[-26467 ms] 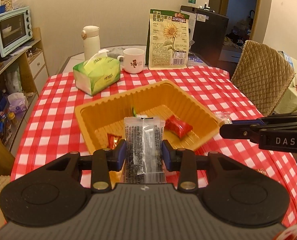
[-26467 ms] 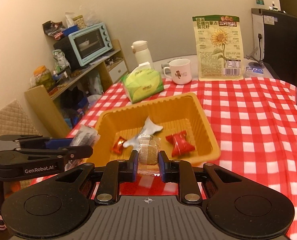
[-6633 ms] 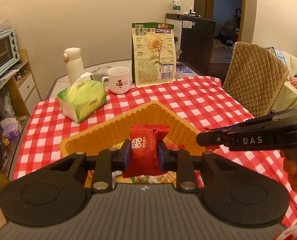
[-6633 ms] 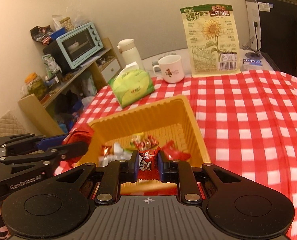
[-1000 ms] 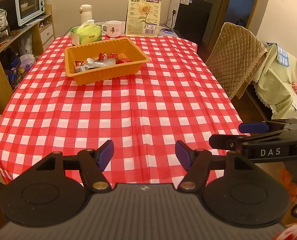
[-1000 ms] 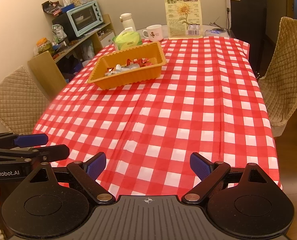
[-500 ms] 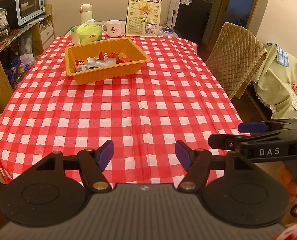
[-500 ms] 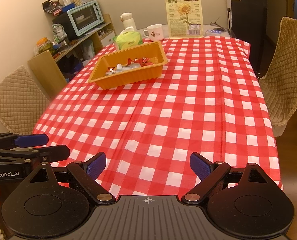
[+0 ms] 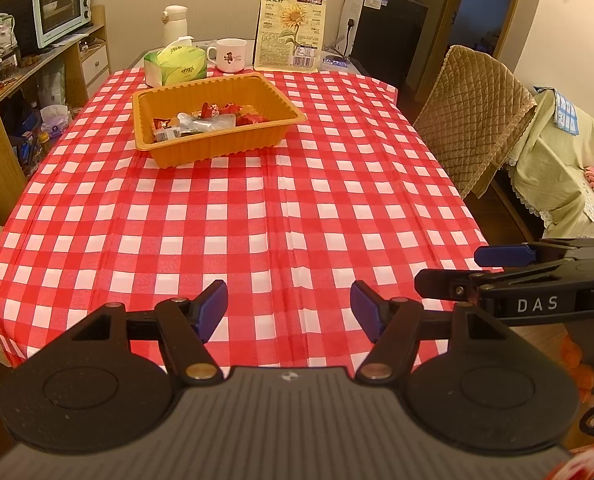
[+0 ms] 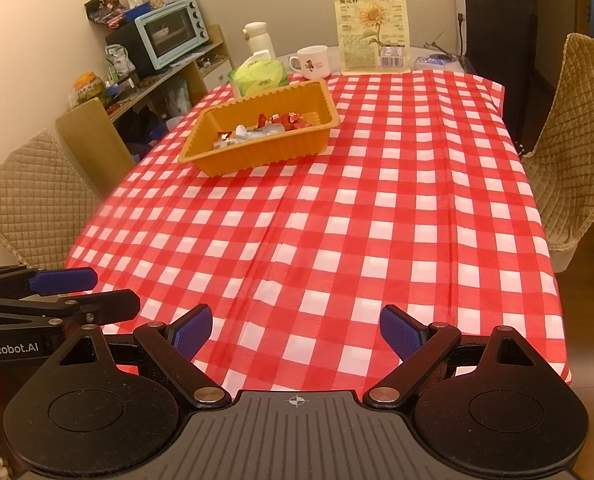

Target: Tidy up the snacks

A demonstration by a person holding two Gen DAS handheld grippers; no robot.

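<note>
1. The orange tray (image 9: 217,148) served as the landmark: it stood on the red-checked tablecloth (image 9: 257,220) toward the far end of the table, and the snacks (image 9: 205,120) lay heaped inside it, a mix of red wrappers and one silvery packet.
2. Beyond the tray, near the wall, stood the green tissue pack (image 9: 175,64), the white mug (image 9: 229,55) and the tall sunflower-seed bag (image 9: 291,28); none of them touched the tray.
3. The left gripper (image 9: 289,312) hung at the table edge nearest the camera, well apart from the tray, its jaws spread wide with nothing between them.
4. The right gripper (image 10: 295,332) was likewise at the near edge, well apart from the tray (image 10: 265,136), jaws wide and bare; in the left wrist view it showed just to the right of the left one (image 9: 493,272).
5. No loose snack could be seen on the cloth between the tray and the grippers, nor to either side of the tray.
6. Judged from this, the gathering step looked finished, with both tools drawn away from the tray.
7. The next move probably called for little: either ending the task, or checking the tray's far side for a hidden stray, which the pictures could not settle. Were one found, a gripper would need to travel the whole length of cloth to the tray.
</note>
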